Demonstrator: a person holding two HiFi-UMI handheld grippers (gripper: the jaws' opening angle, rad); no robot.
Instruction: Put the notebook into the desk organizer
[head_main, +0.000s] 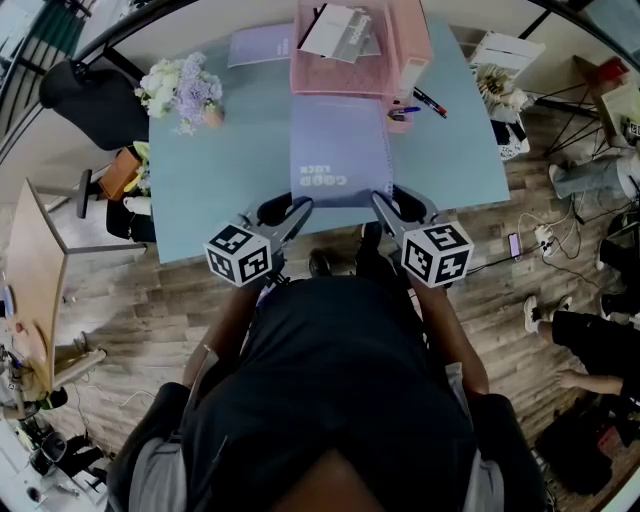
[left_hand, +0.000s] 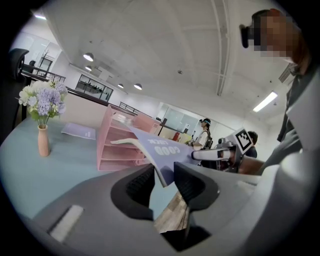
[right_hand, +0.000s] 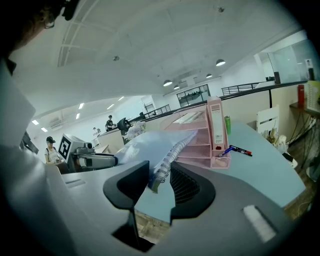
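Nearest the person: left tool (head_main: 298, 208) and right tool (head_main: 382, 200), one in each hand, marker cubes toward the body, jaws reaching over the near edge of the light blue table (head_main: 220, 180). Wood-plank floor (head_main: 130, 300) below.

Between the two tools: lavender spiral-bound notebook (head_main: 340, 150), white lettering on the cover, wire spiral along its right side.

Left gripper view: left tool (left_hand: 164, 181) has its jaws closed on the near left corner of the notebook (left_hand: 159, 150). The corner sits between the ribbed pads, and the cover is lifted off the table and slants up and away.

Right gripper view: right tool (right_hand: 159, 181) is clamped on the near right corner, directly on the wire spiral of the notebook (right_hand: 145, 142). So the notebook is held by both tools at its near edge, above the table.

Further out: the notebook's far edge reaches the front of the pink plastic tiered desk organizer (head_main: 345, 70). It is not inside any tier, and I cannot tell whether it touches. The organizer stands at the far middle of the table, with white papers (head_main: 340, 32) in the top tray. A blue pen and a red-and-black pen (head_main: 425, 100) are at its right front corner.

Far left of the table: pale flowers in a small pinkish vase (head_main: 185, 90), upright. A second lavender booklet (head_main: 258, 45) lies flat just left of the organizer.

Beyond the table's left corner: black chair (head_main: 85, 95)
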